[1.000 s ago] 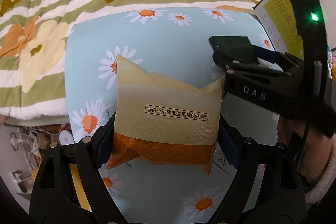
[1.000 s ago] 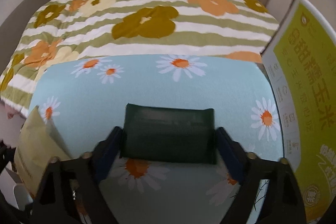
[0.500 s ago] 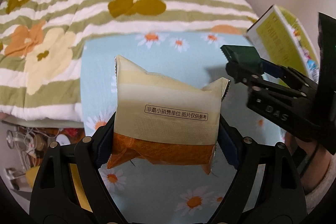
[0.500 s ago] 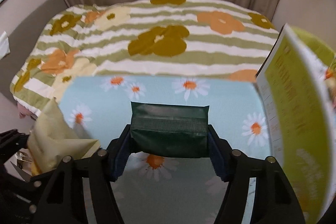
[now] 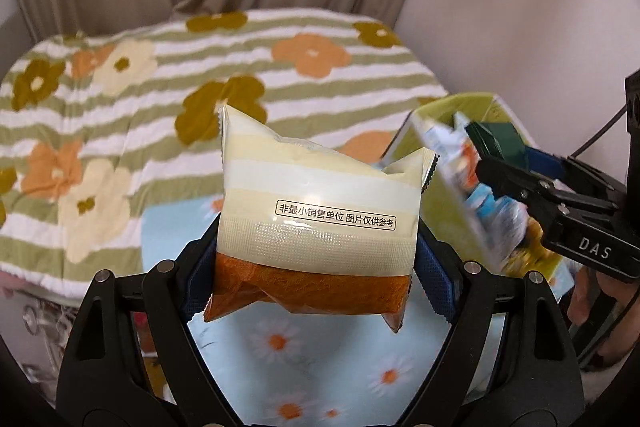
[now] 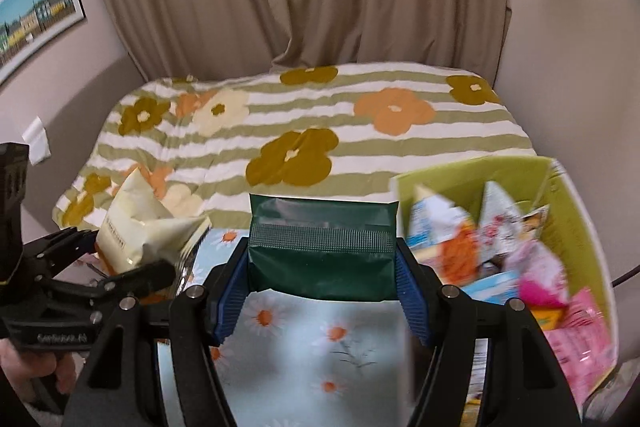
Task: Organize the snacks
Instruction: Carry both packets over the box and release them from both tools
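— Left wrist view: what did the left claw (image 5: 316, 263) have?
— It was clamped on a cream-and-orange snack pack (image 5: 316, 211), mid-frame, above the daisy-print cloth (image 5: 304, 359).
— And the right claw (image 6: 322, 291)?
— Clamped on a dark green packet (image 6: 322, 251) at frame centre. At the right edge stood a green box (image 6: 576, 223) full of snack packets (image 6: 532, 259); a flowered striped quilt (image 6: 320, 115) lay beyond.

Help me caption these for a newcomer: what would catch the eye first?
Each gripper grips a snack in mid-air: the left gripper a cream-and-orange packet, the right gripper a dark green packet. To the right stands an open green box crammed with bright snack packs, and behind lies a striped, flowered quilt.
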Demonstrator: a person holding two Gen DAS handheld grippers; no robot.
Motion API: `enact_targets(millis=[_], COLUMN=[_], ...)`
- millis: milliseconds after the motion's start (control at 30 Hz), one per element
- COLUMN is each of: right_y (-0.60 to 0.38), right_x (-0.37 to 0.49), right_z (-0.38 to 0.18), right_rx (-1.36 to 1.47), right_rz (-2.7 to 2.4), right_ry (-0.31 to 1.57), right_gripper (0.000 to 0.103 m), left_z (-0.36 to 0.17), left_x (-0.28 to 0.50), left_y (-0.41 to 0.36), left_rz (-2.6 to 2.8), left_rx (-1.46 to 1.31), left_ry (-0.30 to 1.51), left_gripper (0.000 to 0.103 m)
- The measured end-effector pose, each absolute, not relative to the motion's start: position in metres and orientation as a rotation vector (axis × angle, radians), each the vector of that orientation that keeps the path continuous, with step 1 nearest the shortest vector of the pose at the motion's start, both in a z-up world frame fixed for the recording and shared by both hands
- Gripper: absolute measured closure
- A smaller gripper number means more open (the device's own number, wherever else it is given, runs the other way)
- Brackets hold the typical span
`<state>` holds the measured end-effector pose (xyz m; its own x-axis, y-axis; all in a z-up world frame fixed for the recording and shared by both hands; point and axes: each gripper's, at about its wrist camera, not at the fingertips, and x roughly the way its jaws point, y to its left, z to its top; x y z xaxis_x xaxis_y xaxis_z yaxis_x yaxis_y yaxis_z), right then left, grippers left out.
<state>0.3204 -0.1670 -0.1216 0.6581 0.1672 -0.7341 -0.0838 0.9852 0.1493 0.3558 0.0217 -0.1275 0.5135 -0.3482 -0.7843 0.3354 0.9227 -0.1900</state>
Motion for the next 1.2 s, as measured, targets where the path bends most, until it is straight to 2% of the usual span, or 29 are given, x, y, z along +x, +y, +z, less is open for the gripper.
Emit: enact_targets(millis=[267,600,667,700,767,1200], right_y=[-0.274,-0.372,-0.383,-0.387,-0.392,-0.39], right_x=[0.302,0.301,0.301,0.301,0.301,0.302], right_z=[-0.1,-0.113,-0.119,-0.123,-0.128,-0.155], right_rx=[0.083,0.09,0.103,0.111,0.122,0.105], right_rz=[0.155,0.139,0.137,0.137,0.134,0.196], right_ry=[0.799,0.832,0.848,0.856,0.87,0.954], right_gripper=[0.041,0.041,0.041,0.041,0.041,0.041], left_z=[-0.101,-0.112,-0.116,-0.118,-0.119,-0.125], left_x=[0.341,0.36,0.368,0.371,0.374,0.355], left_y=[-0.092,-0.218,-0.236,-0.238,-0.245,-0.2], left_rz=[-0.414,-0.451,-0.444,-0.448,-0.453,-0.323], left_rx=[-0.054,-0.077,-0.057,-0.056,-0.055,-0.112], left_ry=[0.898,0.947,0.975,0.98,0.98,0.978], left_gripper=[0.02,0.02,0.016,0.014,0.0,0.0])
